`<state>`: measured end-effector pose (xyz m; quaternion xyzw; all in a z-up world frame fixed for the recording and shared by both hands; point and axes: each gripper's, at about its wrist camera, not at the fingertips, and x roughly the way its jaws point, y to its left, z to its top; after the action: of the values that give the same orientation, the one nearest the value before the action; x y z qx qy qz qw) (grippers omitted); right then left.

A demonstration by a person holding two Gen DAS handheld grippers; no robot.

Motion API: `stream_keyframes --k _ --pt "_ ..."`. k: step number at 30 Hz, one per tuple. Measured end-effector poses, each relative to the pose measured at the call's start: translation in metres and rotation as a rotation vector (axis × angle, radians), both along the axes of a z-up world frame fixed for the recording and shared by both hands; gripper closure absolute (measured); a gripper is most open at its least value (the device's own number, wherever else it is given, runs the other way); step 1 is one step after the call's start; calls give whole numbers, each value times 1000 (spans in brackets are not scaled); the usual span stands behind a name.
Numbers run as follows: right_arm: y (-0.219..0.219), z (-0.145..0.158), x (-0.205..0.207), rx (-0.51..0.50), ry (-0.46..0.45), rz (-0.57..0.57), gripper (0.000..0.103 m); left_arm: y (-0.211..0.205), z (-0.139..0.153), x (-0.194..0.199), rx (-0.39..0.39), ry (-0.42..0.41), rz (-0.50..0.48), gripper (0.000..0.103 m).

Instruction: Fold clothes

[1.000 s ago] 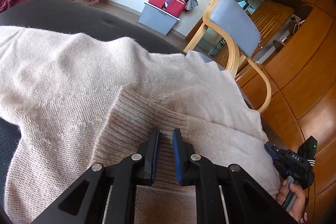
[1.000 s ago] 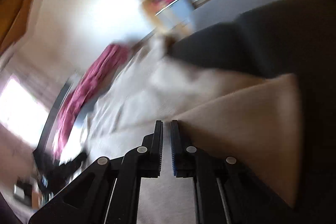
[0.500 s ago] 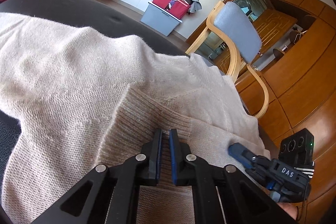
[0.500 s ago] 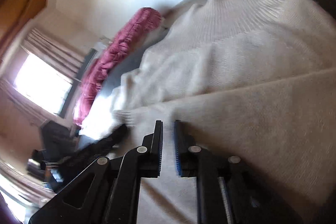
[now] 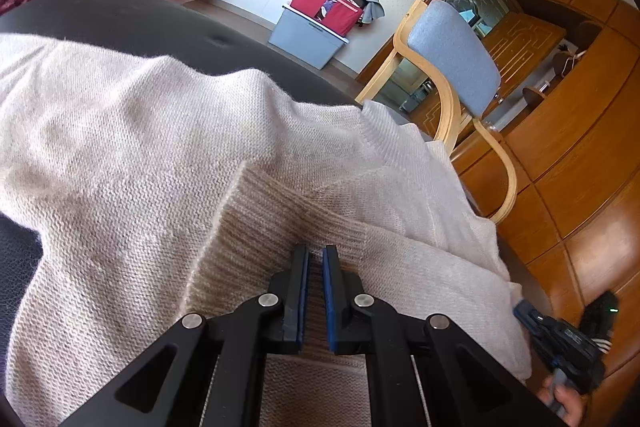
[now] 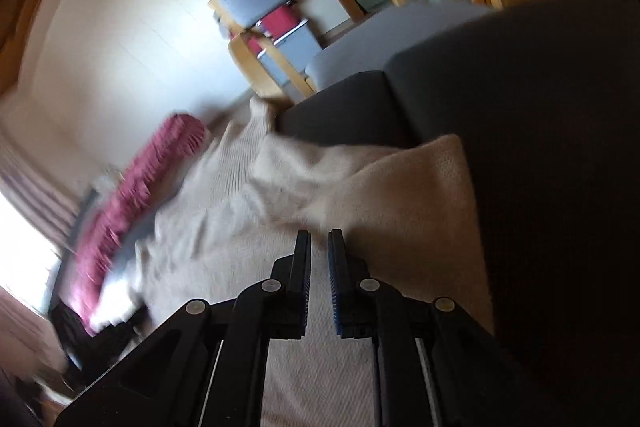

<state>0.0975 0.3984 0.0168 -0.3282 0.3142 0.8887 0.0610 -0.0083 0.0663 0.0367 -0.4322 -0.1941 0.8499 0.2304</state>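
We are folding a soft cream knitted sweater that lies spread on a dark cushioned seat. Our left gripper is closed tight on the ribbed cuff of the sweater, right in front of it at 12 o'clock. Our right gripper is opening its jaws over the flat cream cloth, and we see nothing pinched between them.

What could go wrong? The sweater's edge at 3 o'clock in the left view hangs near the side of the seat, above the shiny wooden floor. If we pull the cuff too hard, the fold may bunch up or the sweater may slide off. The right view is blurry, so a quick grab might catch two layers.
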Motion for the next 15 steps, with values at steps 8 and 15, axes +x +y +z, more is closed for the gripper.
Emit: stream_keyframes --k 8,15 --pt "-99 -8 -20 -20 -35 407 89 2 1 0 -20 7 2 97" --pt "-69 -11 -1 -95 -31 302 89 -2 0 0 11 -7 0 96"
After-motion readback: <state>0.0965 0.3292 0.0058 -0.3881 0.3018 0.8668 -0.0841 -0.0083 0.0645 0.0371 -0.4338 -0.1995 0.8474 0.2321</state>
